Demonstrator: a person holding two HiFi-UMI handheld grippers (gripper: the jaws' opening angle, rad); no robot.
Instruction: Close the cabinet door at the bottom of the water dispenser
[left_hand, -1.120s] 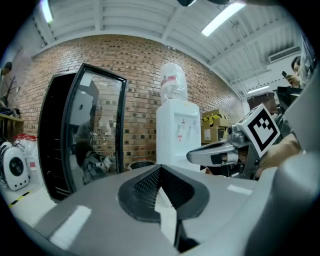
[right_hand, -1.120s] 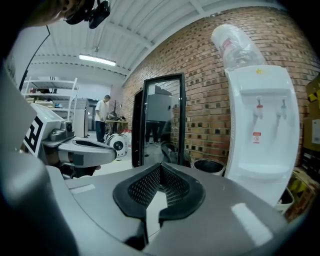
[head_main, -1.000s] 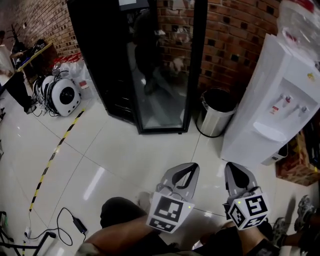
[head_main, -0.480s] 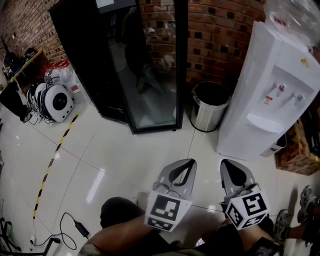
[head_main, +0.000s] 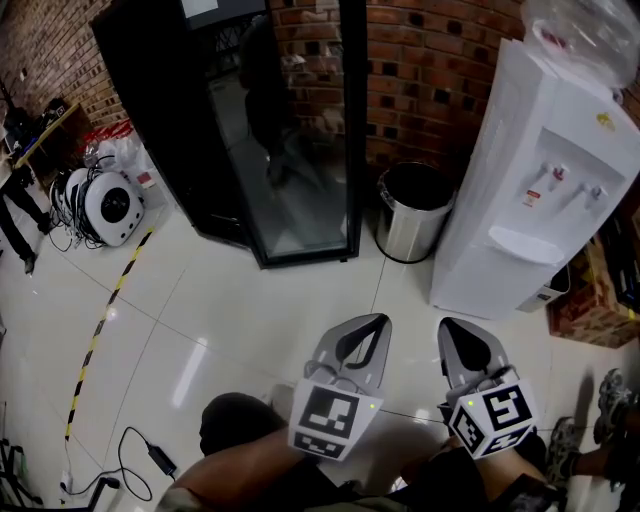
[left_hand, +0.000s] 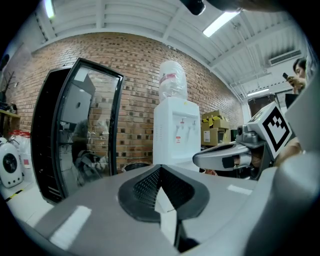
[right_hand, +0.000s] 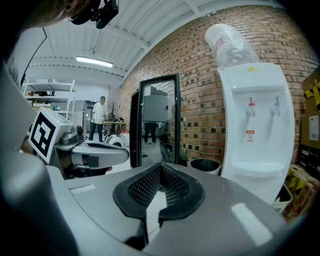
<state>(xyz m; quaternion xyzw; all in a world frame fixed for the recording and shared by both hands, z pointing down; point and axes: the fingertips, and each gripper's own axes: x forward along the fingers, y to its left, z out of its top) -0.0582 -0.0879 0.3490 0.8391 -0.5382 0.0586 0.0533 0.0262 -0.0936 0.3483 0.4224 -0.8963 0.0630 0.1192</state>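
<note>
Left gripper (head_main: 372, 322) and right gripper (head_main: 453, 328) are both closed tight, holding nothing. The lower front of the water dispenser (head_main: 505, 220) is hard to make out.

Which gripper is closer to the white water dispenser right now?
Right. The right gripper sits in front of the base of the water dispenser, not touching it; the left gripper is beside it, farther left, facing the steel bin.

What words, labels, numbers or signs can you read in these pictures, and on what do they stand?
No text is readable.
Red-and-white sticker on the water dispenser: too small.
Pink band on the bottle: blurred.
Marker cubes: black squares, no words.
</note>
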